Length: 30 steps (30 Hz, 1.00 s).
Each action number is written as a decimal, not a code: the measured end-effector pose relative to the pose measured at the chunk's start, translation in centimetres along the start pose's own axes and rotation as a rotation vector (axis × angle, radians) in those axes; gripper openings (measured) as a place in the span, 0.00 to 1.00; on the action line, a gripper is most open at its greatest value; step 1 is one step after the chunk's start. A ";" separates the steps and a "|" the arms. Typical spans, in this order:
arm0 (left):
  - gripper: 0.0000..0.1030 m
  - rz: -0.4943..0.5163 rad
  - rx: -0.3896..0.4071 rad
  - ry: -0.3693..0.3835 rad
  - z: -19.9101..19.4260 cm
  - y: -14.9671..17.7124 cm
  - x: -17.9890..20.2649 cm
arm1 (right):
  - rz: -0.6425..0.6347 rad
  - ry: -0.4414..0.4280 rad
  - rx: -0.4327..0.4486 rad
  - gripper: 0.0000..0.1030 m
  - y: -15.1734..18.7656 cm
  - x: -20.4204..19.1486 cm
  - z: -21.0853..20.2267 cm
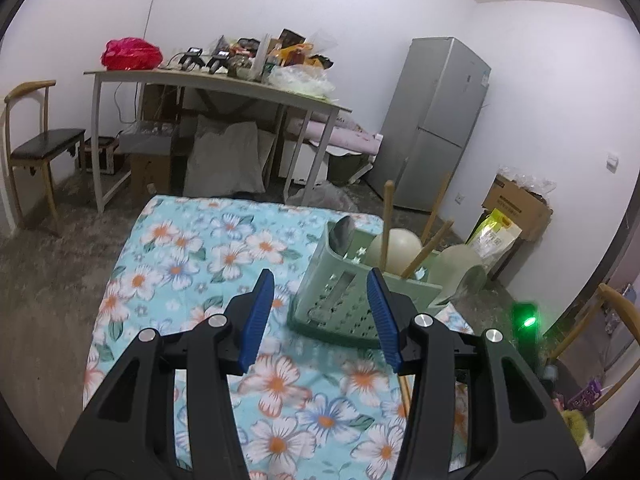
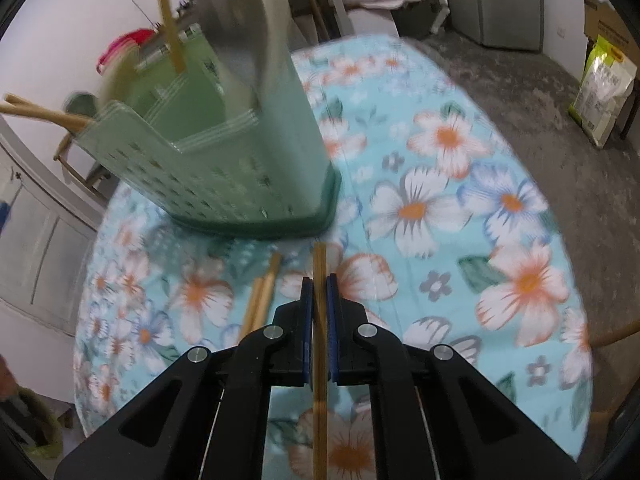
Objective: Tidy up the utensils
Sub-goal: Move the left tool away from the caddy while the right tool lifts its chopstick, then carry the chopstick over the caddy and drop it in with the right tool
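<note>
On the left, the left tool [image 1: 320,312] hangs over the flowered cloth [image 1: 192,248] of the bench with its blue pads released, standing well apart and nothing between them. Just past its tips stands the green utensil holder [image 1: 340,300], perforated along its walls and set on a darker green base. A metal spoon [image 1: 342,232] leans in its near compartment, and several wooden chopsticks [image 1: 388,220] stick up from the compartments behind; a pale rounded utensil [image 1: 396,252] sits among them, though I cannot tell quite what it is.

Further right, the right tool [image 2: 319,280] is clenched on a single chopstick [image 2: 320,264], which runs lengthwise between the pads and pokes out beyond the tips toward the holder's base. Beside it, to its left, two loose chopsticks [image 2: 262,296] lie on the cloth, near the holder but not touching it as far as the blurred view lets me see.
</note>
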<state>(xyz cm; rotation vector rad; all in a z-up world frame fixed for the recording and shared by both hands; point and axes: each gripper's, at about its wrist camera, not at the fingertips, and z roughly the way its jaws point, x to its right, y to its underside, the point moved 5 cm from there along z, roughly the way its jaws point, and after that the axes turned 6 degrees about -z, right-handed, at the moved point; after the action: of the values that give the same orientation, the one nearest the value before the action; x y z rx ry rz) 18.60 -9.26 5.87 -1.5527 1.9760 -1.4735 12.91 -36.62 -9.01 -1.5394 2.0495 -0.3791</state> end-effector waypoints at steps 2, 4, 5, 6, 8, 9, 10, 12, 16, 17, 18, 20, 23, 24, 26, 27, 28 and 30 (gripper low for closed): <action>0.44 -0.007 -0.007 -0.004 0.2 0.0 -0.2 | -0.013 -0.010 0.038 0.07 -0.7 -0.2 -1.8; 0.44 -0.014 -0.014 -0.008 0.4 0.1 -0.5 | -0.030 -0.021 0.076 0.07 -1.4 -0.5 -3.9; 0.44 -0.019 -0.018 -0.009 0.5 0.2 -0.7 | -0.039 -0.025 0.094 0.07 -1.7 -0.7 -4.8; 0.44 -0.021 -0.020 -0.011 0.5 0.3 -0.8 | -0.046 -0.029 0.107 0.07 -1.8 -0.8 -5.6; 0.44 -0.019 -0.025 -0.015 0.7 0.6 -0.8 | -0.066 -0.039 0.145 0.07 -2.4 -1.3 -7.5; 0.44 -0.018 -0.028 -0.017 0.7 0.7 -0.8 | -0.075 -0.039 0.161 0.07 -2.6 -1.4 -8.3; 0.44 -0.018 -0.032 -0.020 0.8 0.9 -0.9 | -0.087 -0.038 0.185 0.07 -3.0 -1.7 -9.4; 0.44 -0.024 -0.040 -0.024 0.9 1.3 -1.2 | -0.100 -0.042 0.222 0.07 -3.5 -2.2 -10.8; 0.44 -0.041 -0.046 -0.031 0.7 1.6 -1.8 | -0.113 -0.057 0.304 0.06 -5.1 -2.9 -13.7; 0.44 -0.044 -0.046 -0.034 0.7 1.6 -1.9 | -0.114 -0.064 0.318 0.06 -5.5 -3.0 -14.2; 0.44 -0.045 -0.045 -0.037 0.6 1.6 -1.9 | -0.117 -0.073 0.335 0.06 -6.0 -3.2 -14.7; 0.44 -0.050 -0.043 -0.042 0.4 1.6 -2.2 | -0.130 -0.088 0.376 0.06 -7.3 -3.9 -15.9; 0.44 -0.055 -0.040 -0.049 0.2 1.6 -2.4 | -0.151 -0.125 0.428 0.06 -9.0 -5.1 -17.5; 0.44 -0.058 -0.039 -0.051 0.1 1.7 -2.5 | -0.159 -0.138 0.447 0.06 -9.6 -5.5 -18.1; 0.44 -0.059 -0.038 -0.055 0.0 1.7 -2.6 | -0.178 -0.165 0.492 0.06 -11.0 -6.4 -19.2; 0.44 -0.059 -0.038 -0.057 0.0 1.7 -2.5 | -0.188 -0.175 0.518 0.06 -11.7 -6.9 -19.8; 0.44 -0.060 -0.038 -0.059 -0.1 1.7 -2.5 | -0.196 -0.181 0.543 0.06 -12.4 -7.4 -20.3; 0.44 -0.059 -0.039 -0.062 -0.1 1.8 -2.5 | -0.203 -0.195 0.573 0.06 -13.6 -7.9 -20.8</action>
<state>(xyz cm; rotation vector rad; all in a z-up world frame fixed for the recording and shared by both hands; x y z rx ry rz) 18.47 -7.25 3.55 -1.6660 1.9507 -1.3990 13.32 -35.34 16.99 -1.3568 1.4647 -0.7823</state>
